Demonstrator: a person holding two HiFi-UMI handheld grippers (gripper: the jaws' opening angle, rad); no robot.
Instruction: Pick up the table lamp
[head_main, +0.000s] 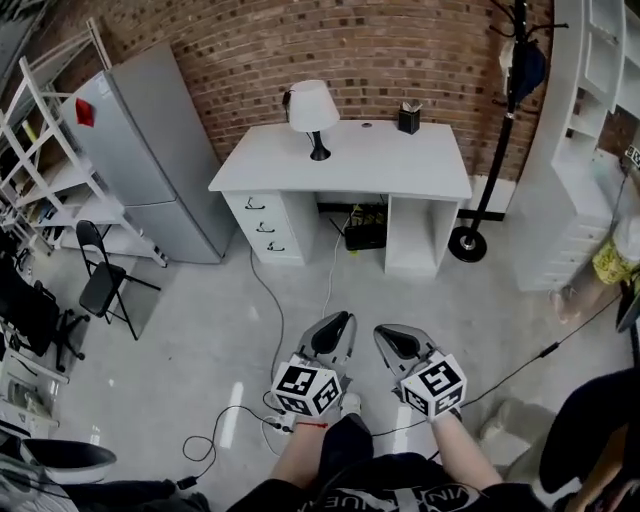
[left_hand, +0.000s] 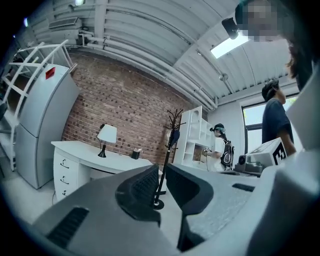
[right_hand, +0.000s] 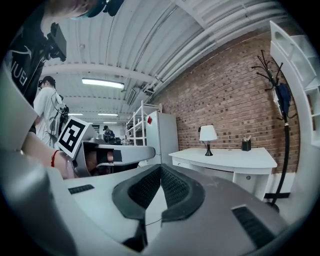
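Standing upright at the upper centre of the head view, the table lamp (head_main: 312, 118) rests on the white desk (head_main: 400, 165), long axis vertical, its shade hiding the upper stem. Lower down, well apart, the left gripper (head_main: 338, 325) is slightly parted and empty, and the right gripper (head_main: 390, 338) is clenched on nothing.

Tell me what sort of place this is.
Probably a mock office set in an industrial hall: a white desk with drawers, bearing a white-shaded table lamp on a black stem, stands against a red brick wall beside a tall grey refrigerator, under a ribbed metal ceiling.
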